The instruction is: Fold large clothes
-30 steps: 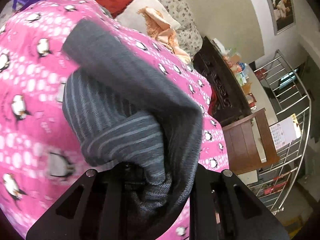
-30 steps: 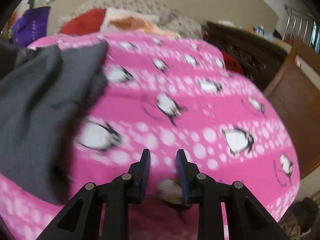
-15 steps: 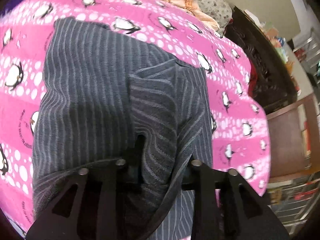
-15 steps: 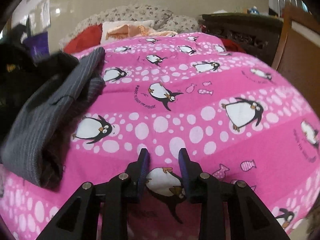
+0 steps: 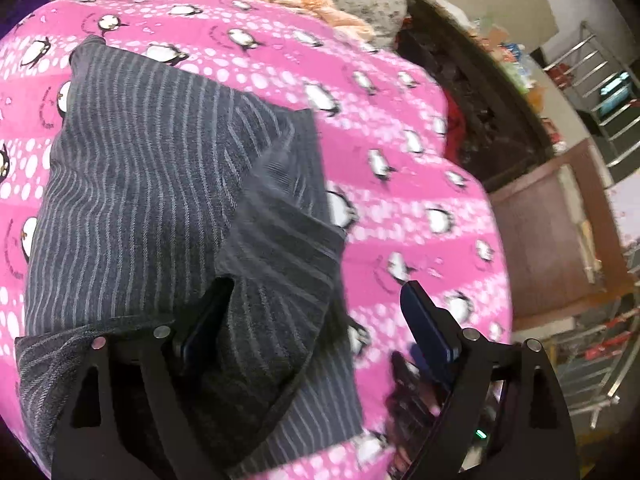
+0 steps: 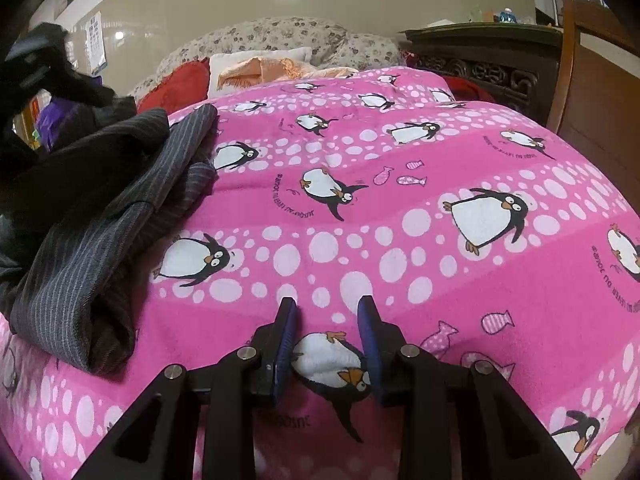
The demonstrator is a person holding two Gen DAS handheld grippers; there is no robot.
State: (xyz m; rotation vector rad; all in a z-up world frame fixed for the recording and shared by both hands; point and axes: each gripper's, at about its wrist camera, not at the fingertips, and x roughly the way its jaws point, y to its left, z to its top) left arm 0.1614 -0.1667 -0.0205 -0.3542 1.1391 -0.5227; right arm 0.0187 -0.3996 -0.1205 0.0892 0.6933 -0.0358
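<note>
A dark grey striped garment lies folded in layers on the pink penguin blanket. My left gripper is open wide just above its near edge; the left finger is partly under a fold of cloth and the right finger is over the blanket. In the right wrist view the same garment lies bunched at the left. My right gripper is open and empty, low over the blanket, well to the right of the garment.
Pillows and an orange cloth lie at the head of the bed. A dark carved cabinet and a brown wooden board stand on the right. A metal rack stands beyond them.
My left gripper has opened and let go of the garment, which now lies on the blanket. My right gripper has stayed open, low over the blanket.
</note>
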